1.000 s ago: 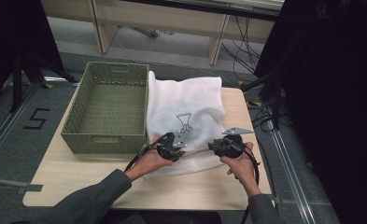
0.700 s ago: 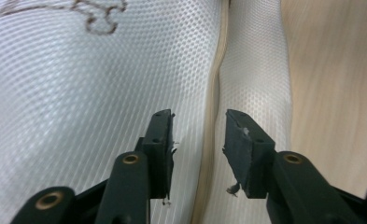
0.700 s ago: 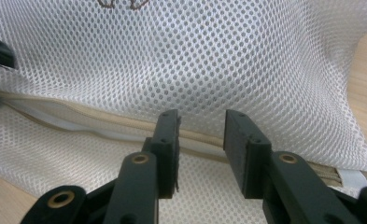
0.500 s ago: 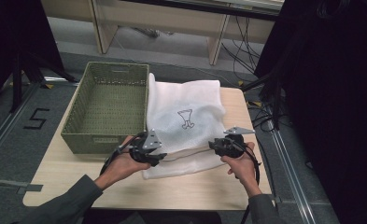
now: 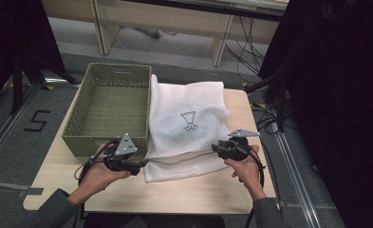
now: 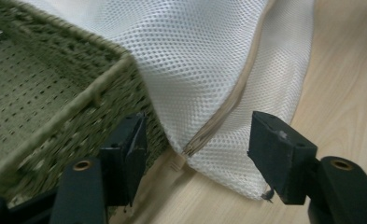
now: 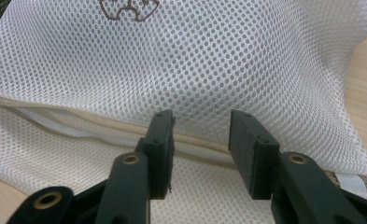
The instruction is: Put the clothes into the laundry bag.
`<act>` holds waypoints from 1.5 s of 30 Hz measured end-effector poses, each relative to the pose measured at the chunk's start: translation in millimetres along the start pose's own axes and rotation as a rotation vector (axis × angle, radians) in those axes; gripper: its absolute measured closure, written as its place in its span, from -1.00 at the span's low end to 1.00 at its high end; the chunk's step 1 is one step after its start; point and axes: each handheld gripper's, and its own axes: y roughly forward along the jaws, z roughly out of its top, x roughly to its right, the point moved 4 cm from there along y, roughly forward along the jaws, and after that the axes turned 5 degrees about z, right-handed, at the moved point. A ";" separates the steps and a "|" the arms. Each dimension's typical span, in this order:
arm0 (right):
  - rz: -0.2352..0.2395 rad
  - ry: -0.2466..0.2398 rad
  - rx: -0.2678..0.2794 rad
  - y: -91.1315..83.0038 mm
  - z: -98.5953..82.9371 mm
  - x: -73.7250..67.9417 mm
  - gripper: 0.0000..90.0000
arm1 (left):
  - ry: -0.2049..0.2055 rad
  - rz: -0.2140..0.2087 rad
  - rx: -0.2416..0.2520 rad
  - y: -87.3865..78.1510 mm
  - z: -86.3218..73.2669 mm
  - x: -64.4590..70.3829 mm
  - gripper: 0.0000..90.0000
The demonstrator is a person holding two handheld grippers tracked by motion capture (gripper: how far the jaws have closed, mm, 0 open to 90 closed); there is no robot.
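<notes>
- Your left gripper (image 5: pixel 139 166) sits at the near left corner of the bag (image 5: pixel 189 128), just in front of the basket (image 5: pixel 109 110).
- In the left gripper view its jaws stand wide apart, with nothing between them; the bag's (image 6: pixel 218 60) corner and the end of the zip (image 6: pixel 218 116) lie just ahead of the gap.
- The basket's (image 6: pixel 64 98) woven wall runs beside that gripper's one jaw, touching the bag's edge.
- Your right gripper (image 5: pixel 217 148) rests at the bag's near right edge, held in your right hand (image 5: pixel 243 168).
- In the right gripper view its jaws are parted, a narrower gap than the left's, poised over the zip (image 7: pixel 92 123) line; I cannot tell whether the tips touch the mesh.
- The zip there lies partly open, a white slit showing beneath the beige tape.
- The bag (image 7: pixel 195 60) is white mesh with a small brown drawing (image 5: pixel 189 120) on top.
- It lies flat on the table (image 5: pixel 198 190), its left edge lapping up against the basket's right wall.
- The basket stands on the table's left half.
- Your left hand (image 5: pixel 96 173) grips the left tool from behind, cable looping at its side.
</notes>
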 end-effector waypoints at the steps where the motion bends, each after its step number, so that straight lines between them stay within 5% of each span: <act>1: -0.014 -0.024 0.016 -0.1 0.8 2.4 0.28 | -0.012 0.004 0.004 -0.7 -1.7 -0.8 -0.21; 9: -0.012 -0.012 0.023 -1.5 0.3 -0.6 0.06 | -0.039 0.026 0.010 -11.1 -10.8 -7.8 -0.26; 15: 0.007 -0.059 0.034 -4.1 -0.4 -9.6 -0.04 | -0.060 0.021 0.043 -16.8 -14.4 -10.3 -0.30; 17: 0.019 -0.034 0.023 -5.0 -2.4 -14.8 -0.05 | -0.058 0.023 0.036 -19.4 -16.4 -11.1 -0.31; 19: 0.038 -0.071 0.029 -4.5 -3.0 -14.1 -0.06 | -0.068 0.022 0.039 -20.6 -17.9 -11.7 -0.31; 23: 0.045 -0.061 0.021 -6.7 -7.0 -17.8 -0.08 | -0.065 0.023 0.040 -21.9 -20.3 -13.5 -0.33; 28: 0.063 -0.026 0.010 -10.4 -14.1 -24.8 -0.09 | -0.064 0.023 0.019 -23.1 -25.7 -12.0 -0.36; 32: 0.083 -0.064 0.012 -12.8 -19.1 -28.3 -0.09 | -0.053 0.022 -0.005 -23.4 -29.8 -9.9 -0.40; 38: 0.121 -0.056 -0.024 -19.5 -34.2 -44.0 -0.12 | -0.076 0.021 -0.010 -25.6 -37.0 -1.0 -0.52; 40: 0.121 -0.091 -0.018 -23.1 -37.1 -43.5 -0.13 | -0.088 0.027 -0.022 -27.5 -39.8 0.8 -0.56; 45: 0.142 -0.059 -0.027 -32.8 -47.7 -49.8 -0.14 | -0.107 0.033 -0.032 -30.1 -40.9 -0.8 -0.61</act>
